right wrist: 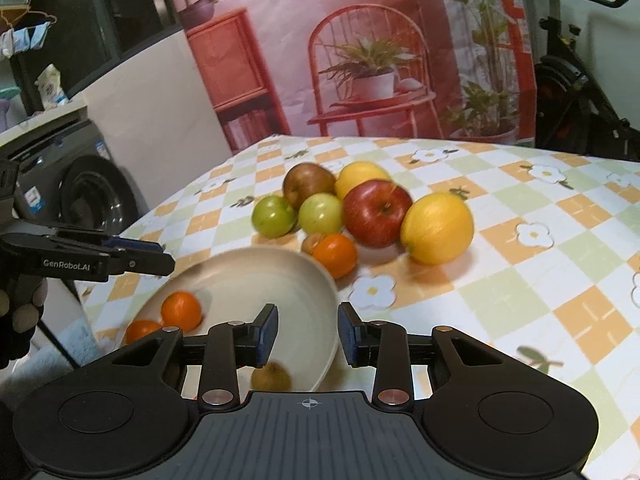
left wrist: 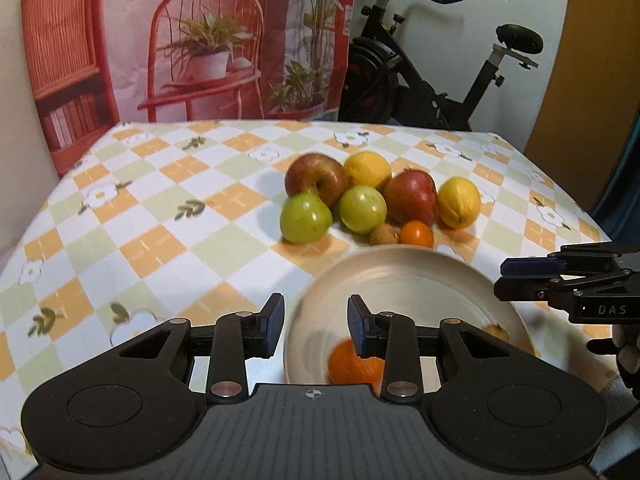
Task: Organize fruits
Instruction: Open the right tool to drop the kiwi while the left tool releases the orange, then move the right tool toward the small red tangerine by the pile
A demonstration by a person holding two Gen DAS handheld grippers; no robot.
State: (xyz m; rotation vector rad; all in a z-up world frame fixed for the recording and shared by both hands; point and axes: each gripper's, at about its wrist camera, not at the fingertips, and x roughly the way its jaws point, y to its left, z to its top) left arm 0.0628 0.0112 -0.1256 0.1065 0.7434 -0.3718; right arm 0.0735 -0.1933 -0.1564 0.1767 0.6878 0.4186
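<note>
A cream plate (left wrist: 400,254) (right wrist: 256,254) sits on the checked cloth near me. It holds two small oranges (right wrist: 182,310) and a small brown fruit (right wrist: 270,376), which lies just below my right gripper (right wrist: 307,334). That gripper is open with nothing between its pads, and the plate's right rim shows through the gap. My left gripper (left wrist: 316,326) is also open over the plate's left rim, its pads clear of it. One orange (left wrist: 354,362) lies behind its right finger. Beyond the plate are two red apples (right wrist: 378,214), two green fruits (right wrist: 320,213), two lemons (right wrist: 438,228), a small orange (right wrist: 335,255) and a brown fruit.
The right gripper (left wrist: 500,278) enters the left wrist view from the right, the left gripper (right wrist: 168,258) the other view from the left. A printed backdrop (left wrist: 192,40) hangs behind the table. An exercise bike (left wrist: 420,68) stands back right, a washing machine (right wrist: 92,196) left.
</note>
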